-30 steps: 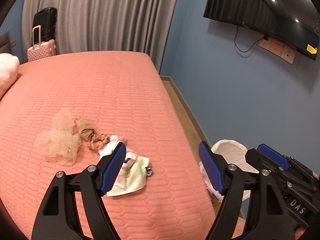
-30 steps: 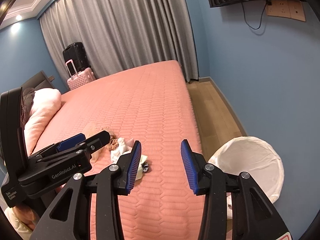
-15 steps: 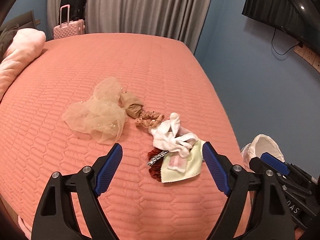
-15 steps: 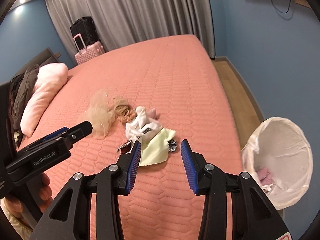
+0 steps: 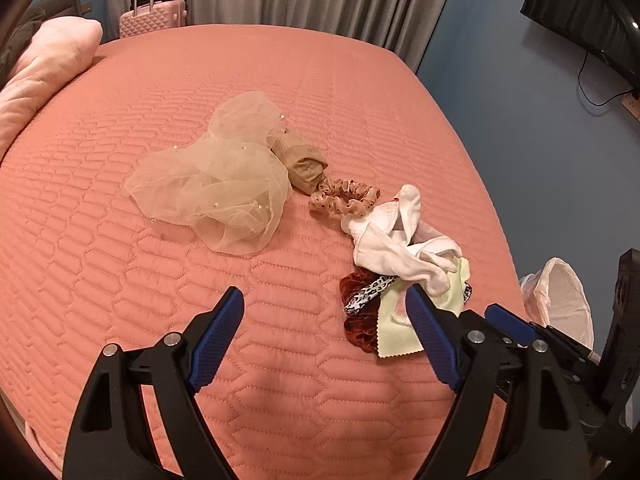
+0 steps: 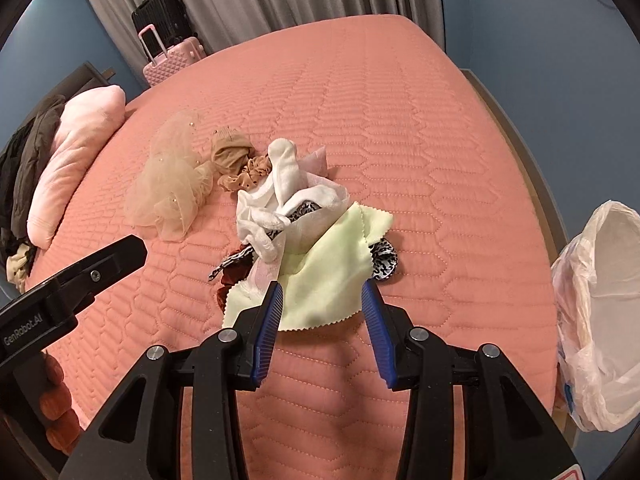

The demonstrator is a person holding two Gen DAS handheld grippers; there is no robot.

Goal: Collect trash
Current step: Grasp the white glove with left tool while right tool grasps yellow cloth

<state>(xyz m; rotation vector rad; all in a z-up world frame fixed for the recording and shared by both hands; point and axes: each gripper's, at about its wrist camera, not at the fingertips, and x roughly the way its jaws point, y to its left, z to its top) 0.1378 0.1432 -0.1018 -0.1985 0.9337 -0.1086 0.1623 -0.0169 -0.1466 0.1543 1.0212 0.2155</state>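
A pile of soft items lies on the pink bed (image 5: pixel 120 280): beige tulle (image 5: pixel 216 184), a tan stocking (image 5: pixel 306 162), a spotted scrunchie (image 5: pixel 344 198), white cloth (image 5: pixel 396 248), a pale green cloth (image 6: pixel 328 276), a dark red scrunchie (image 5: pixel 358 322) and a leopard-print band (image 6: pixel 384 260). My left gripper (image 5: pixel 326 304) is open, above the bed just left of the pile. My right gripper (image 6: pixel 322 294) is open, its fingertips over the near edge of the green cloth. A white-lined trash bin (image 6: pixel 600 320) stands beside the bed on the right.
A pink pillow (image 6: pixel 76 160) and dark clothing (image 6: pixel 24 168) lie at the bed's left end. A pink suitcase (image 6: pixel 176 56) and a black one stand by grey curtains. A TV (image 5: pixel 588 12) hangs on the blue wall.
Both grippers have moved forward and down toward the pile, which now looks much larger and nearer. The right gripper's fingertips now reach the green cloth. Both jaws stayed open.
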